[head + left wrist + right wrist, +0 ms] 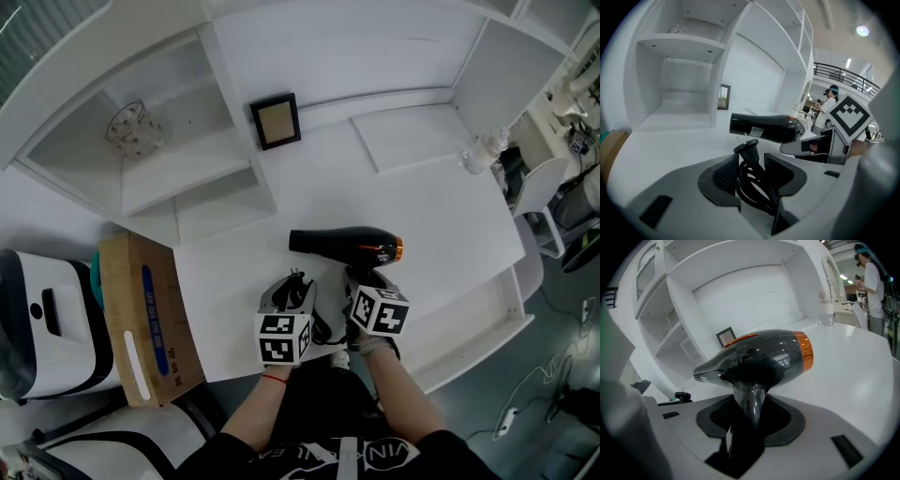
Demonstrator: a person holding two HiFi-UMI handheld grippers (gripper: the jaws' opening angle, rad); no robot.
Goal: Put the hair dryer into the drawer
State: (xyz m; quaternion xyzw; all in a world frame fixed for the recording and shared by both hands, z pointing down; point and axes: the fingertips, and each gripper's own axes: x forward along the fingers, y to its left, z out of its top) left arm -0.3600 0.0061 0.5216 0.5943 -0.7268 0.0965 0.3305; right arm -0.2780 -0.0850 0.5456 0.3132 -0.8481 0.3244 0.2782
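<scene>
The black hair dryer (pixel 347 246) with an orange ring lies across the white desk (pixel 412 197), nozzle to the left. My right gripper (pixel 367 279) is shut on its handle; in the right gripper view the handle (pixel 751 404) runs down between the jaws under the body (pixel 759 355). Just left of it, my left gripper (pixel 289 283) is shut on the coiled black power cord (pixel 750 180), whose plug (pixel 747 149) sticks up above the pads. A white open drawer (pixel 511 305) juts out from the desk's edge at the lower right.
White shelving (pixel 187 150) lines the desk's far side, with a glass jar (pixel 129 128) in one bay. A small framed picture (pixel 276 120) and a clear bottle (pixel 483 150) stand at the back. A cardboard box (pixel 150 319) sits left of the desk.
</scene>
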